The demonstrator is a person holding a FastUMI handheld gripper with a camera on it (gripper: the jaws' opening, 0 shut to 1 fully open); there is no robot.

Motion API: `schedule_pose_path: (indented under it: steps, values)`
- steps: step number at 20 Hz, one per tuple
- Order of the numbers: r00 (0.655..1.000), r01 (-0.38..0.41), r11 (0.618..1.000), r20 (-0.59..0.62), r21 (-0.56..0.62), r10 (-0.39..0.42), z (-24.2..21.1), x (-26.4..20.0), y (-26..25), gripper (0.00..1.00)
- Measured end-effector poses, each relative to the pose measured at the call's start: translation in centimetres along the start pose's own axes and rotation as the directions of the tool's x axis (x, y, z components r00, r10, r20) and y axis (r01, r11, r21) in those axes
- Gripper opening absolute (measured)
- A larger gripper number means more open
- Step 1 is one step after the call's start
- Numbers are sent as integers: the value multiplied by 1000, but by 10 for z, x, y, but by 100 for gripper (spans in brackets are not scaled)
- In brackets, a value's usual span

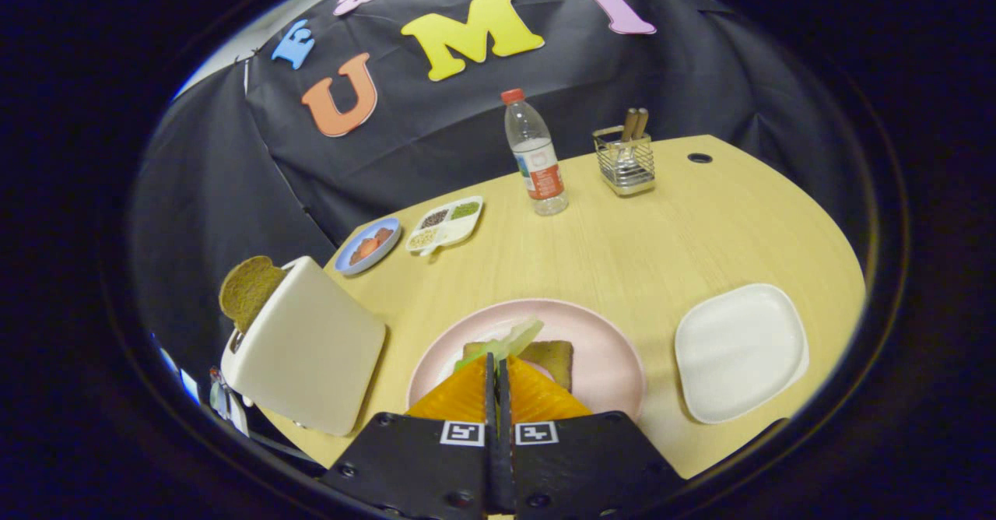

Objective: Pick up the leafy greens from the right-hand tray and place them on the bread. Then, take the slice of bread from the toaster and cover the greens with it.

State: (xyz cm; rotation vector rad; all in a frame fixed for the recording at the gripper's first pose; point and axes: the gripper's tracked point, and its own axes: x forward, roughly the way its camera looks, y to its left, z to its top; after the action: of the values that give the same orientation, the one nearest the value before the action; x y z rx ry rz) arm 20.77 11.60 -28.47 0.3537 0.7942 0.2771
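Closed tongs (496,368) pinch leafy greens (510,339) over one bread slice (554,358) on one pink plate (607,349). One toaster (307,349) holds one slice (247,290). Pale wooden bench (638,247), black cloth wall; one white tray (739,351), one bottle (535,154).

Pale wood-grain desk (622,255), rounded outline, dark round cable hole (699,158) near the far right corner.

Along the far edge: clear plastic water bottle with a red cap (535,158), upright; just right of it a wire-mesh metal caddy (624,162) with wooden handles sticking up.

Far left corner: small blue round dish (368,245) and a white divided tray (445,225) of seeds, side by side, near each other.

Left edge: cream boxy toaster (307,349).

Near edge, centre: pink round plate (599,349).

Right of it, apart: white square tray with rounded corners (739,351).
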Motion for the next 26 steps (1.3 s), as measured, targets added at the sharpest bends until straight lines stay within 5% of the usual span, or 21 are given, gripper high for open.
schedule_pose_path:
  steps: [8,14,18,20,23,26]
  values:
    - [1000,16,1000,19,18,-16,6,7,-19,0]
    - [992,50,997,118,-65,-42,31,-16,-20,42]
    - [977,80,991,205,-112,-56,57,-55,-6,48]
    - [959,108,986,274,-129,-70,76,-78,7,78]
    - [943,110,981,330,-159,-52,94,-108,37,78]
    - [932,101,982,360,-157,-38,106,-130,68,92]
